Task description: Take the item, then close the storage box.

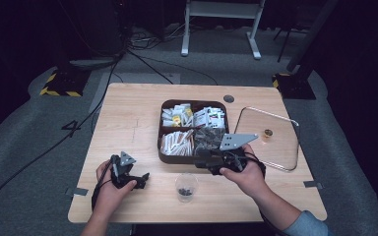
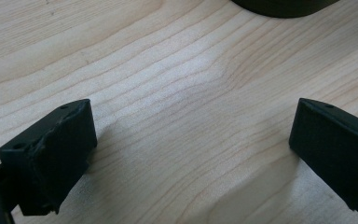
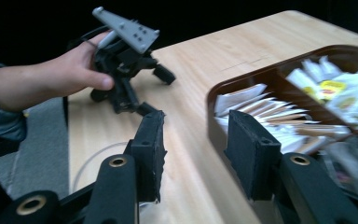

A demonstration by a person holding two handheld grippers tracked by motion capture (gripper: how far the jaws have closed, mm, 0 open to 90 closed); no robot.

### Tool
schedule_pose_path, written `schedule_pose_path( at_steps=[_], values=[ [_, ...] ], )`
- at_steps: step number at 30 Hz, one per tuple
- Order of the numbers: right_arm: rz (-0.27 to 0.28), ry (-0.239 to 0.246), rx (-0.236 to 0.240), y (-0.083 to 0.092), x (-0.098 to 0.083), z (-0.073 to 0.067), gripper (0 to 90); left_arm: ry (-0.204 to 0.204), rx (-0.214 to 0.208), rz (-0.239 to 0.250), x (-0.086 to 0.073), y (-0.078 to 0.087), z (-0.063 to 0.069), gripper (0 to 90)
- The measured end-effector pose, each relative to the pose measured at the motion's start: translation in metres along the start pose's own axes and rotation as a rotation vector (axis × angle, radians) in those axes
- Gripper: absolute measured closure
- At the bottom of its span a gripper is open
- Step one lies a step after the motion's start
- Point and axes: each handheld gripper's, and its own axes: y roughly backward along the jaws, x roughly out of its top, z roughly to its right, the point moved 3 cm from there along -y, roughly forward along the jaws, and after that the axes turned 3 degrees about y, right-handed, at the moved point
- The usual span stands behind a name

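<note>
High view: brown compartment box of sachets at the bench centre, its glass lid laid off toward the right edge for access, a small clear cup by the near edge; right gripper hovers between box and cup, likely mid-transfer. Left gripper view: left gripper fingers released, empty, parked on bare bench. Right gripper view: right fingers part-spread, grasping nothing; sachet print too blurred to read.

Your right tool hides the near edge of the dark brown compartment box. The contents of the small clear plastic cup are too small to tell. In the left gripper view, the box is cut off at the top edge.
</note>
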Motion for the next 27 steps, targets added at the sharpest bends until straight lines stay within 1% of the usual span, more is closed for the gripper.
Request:
schedule_pose_path(
  at_steps=[6, 10, 12, 14, 19, 24, 27],
  values=[
    [0.003, -0.016, -0.042, 0.010, 0.000, 0.015, 56.7, 0.006, -0.002, 0.001, -0.001, 0.000, 0.001, 0.8],
    [0.005, -0.026, -0.082, 0.016, 0.000, 0.026, 55.6, -0.001, -0.001, 0.001, -0.001, 0.001, 0.001, 0.9],
    [0.007, -0.031, -0.110, 0.019, -0.001, 0.034, 55.4, 0.001, -0.001, 0.003, -0.002, 0.001, 0.002, 0.9],
    [0.010, -0.049, -0.135, 0.023, -0.002, 0.042, 55.4, 0.002, -0.002, 0.003, -0.002, 0.001, 0.002, 0.8],
    [0.011, -0.082, -0.215, 0.036, -0.007, 0.067, 54.4, 0.002, -0.001, 0.003, -0.002, 0.001, 0.002, 0.8],
    [-0.007, -0.116, -0.305, 0.051, -0.015, 0.096, 54.0, 0.002, -0.001, 0.002, -0.002, 0.001, 0.001, 0.8],
    [-0.018, -0.138, -0.346, 0.060, -0.021, 0.110, 53.2, 0.001, -0.005, -0.002, -0.002, 0.001, 0.001, 0.4]
  ],
)
